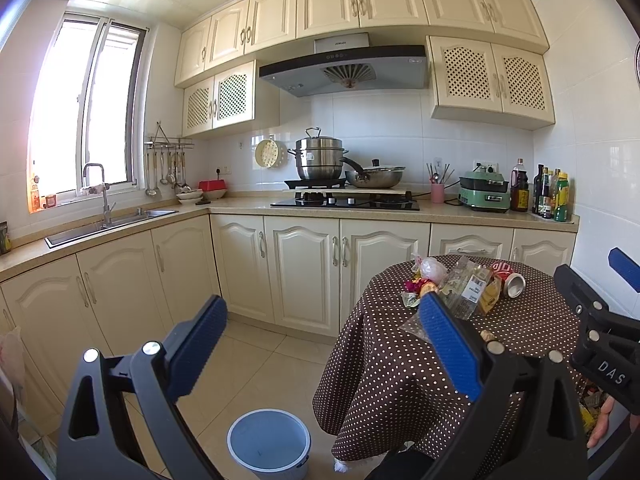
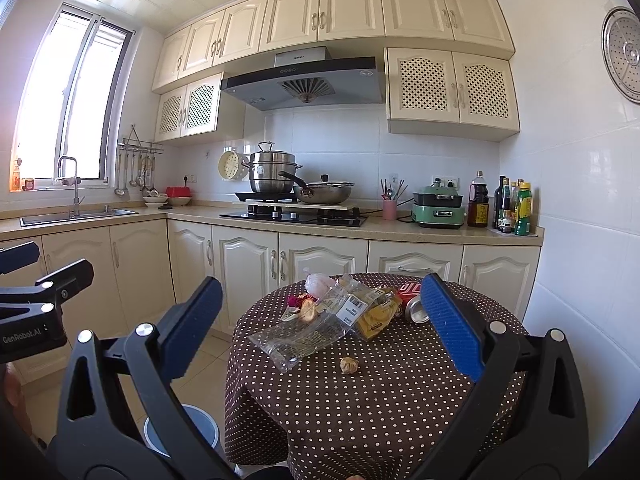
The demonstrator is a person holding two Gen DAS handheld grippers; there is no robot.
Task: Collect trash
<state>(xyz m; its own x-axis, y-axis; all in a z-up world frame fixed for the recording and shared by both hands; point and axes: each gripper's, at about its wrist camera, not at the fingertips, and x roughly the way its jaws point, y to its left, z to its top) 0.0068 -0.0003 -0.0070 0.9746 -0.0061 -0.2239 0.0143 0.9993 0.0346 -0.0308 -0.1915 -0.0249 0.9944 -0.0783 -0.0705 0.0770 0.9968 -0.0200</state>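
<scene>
Matt brown cloth with white dots over the round table (image 2: 360, 392), hanging in soft folds. Clear, crinkled glossy plastic on the wrapper (image 2: 298, 338) at the table's middle; shiny yellow film on the packet (image 2: 376, 316) at its 2 o'clock. Bright bare metal on the can (image 2: 416, 308) end, red gloss on its side. Smooth grey-blue plastic on the bin (image 1: 269, 446). Ribbed blue rubbery pads, matt black plastic frames on the left gripper (image 1: 320, 352) and right gripper (image 2: 322, 336).

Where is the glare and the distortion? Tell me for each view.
Left wrist: window blown out white, cabinets bowed by the fisheye. Right wrist: window overexposed too, wall curving at the edge; table evenly lit.
</scene>
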